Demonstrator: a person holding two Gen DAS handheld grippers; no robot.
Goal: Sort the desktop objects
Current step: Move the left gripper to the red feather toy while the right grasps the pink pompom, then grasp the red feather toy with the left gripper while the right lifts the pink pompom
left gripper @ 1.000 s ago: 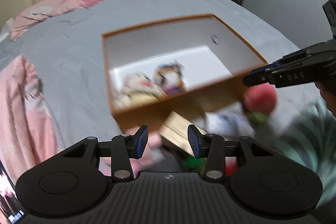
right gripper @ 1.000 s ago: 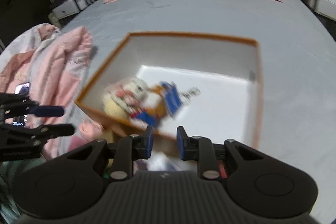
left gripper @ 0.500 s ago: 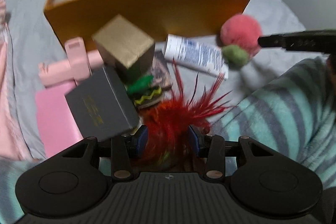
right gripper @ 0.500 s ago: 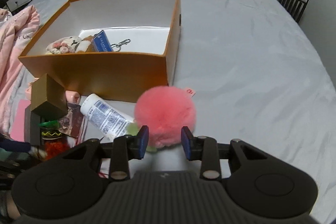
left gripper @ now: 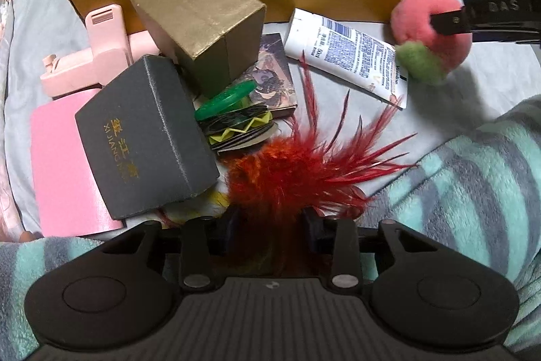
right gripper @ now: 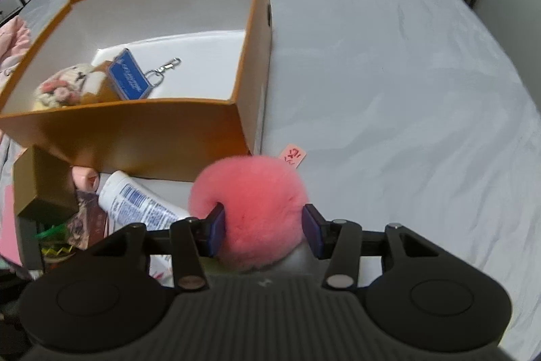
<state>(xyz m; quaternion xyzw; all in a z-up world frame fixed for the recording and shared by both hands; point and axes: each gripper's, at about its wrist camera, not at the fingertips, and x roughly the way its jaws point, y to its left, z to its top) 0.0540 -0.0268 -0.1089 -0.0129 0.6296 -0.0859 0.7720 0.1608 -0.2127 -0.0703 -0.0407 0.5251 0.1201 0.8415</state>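
Right gripper [right gripper: 263, 230]: pink pompom [right gripper: 250, 208] sits between parted fingers, left pad touching at 9 o'clock. Left gripper [left gripper: 270, 220]: spread wide around red feather toy [left gripper: 287, 171].

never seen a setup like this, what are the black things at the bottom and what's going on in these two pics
The black shapes are hand-held grippers, one in each of a person's hands, each with a wide-angle camera looking along its two fingers. So one picture is from the left gripper, the other from the right gripper.

Everything lies on a grey bed. An orange box already holds a small plush and a blue keychain tag. In front of it is a pile: a gold box, a dark grey box, a white tube, a green ring and pink items.

The left gripper is open around a red feather toy. The right gripper's fingers straddle a pink pompom, one pressing into its fluff; a firm grip isn't clear.
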